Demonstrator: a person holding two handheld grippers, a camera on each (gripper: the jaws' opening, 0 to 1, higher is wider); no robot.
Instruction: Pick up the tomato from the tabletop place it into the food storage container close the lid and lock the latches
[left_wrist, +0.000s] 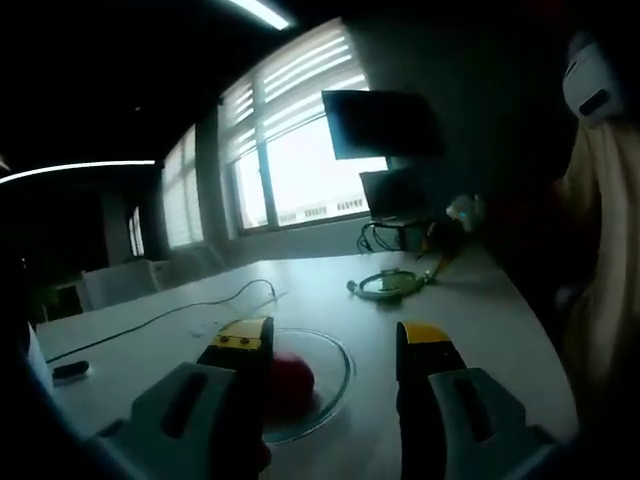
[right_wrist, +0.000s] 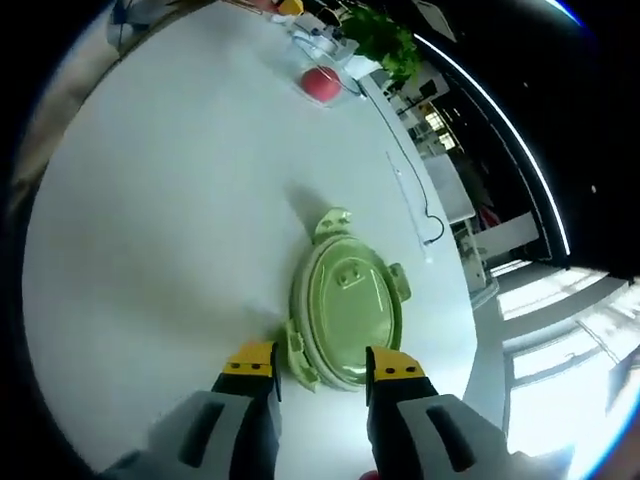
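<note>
In the left gripper view, a dark cable (left_wrist: 170, 312) trails across the white table (left_wrist: 500, 320) at the left, and a small dark object (left_wrist: 70, 371) lies near the table's left edge. The left gripper (left_wrist: 335, 345) has its jaws spread wide with nothing between them. Just beyond its left jaw sits the tomato (left_wrist: 290, 385), resting in a clear round container (left_wrist: 335, 375) and partly hidden by that jaw. Farther right and well apart lies the green lid (left_wrist: 390, 285), near a tangle of cables and dim clutter below the window (left_wrist: 300, 170). The table's right edge curves close past the right jaw, with open surface between container and lid.

In the right gripper view, wide bare table (right_wrist: 150, 230) spreads to the left. The right gripper (right_wrist: 320, 365) hangs over the lid (right_wrist: 347, 308), jaws spread, the near rim of the lid between the tips; whether they touch it I cannot tell. Its latch tabs stick outward. The tomato (right_wrist: 320, 84) shows far up the table in the container (right_wrist: 338, 62), beside a leafy plant (right_wrist: 380, 38). A thin cable (right_wrist: 415, 215) runs along the right edge.
</note>
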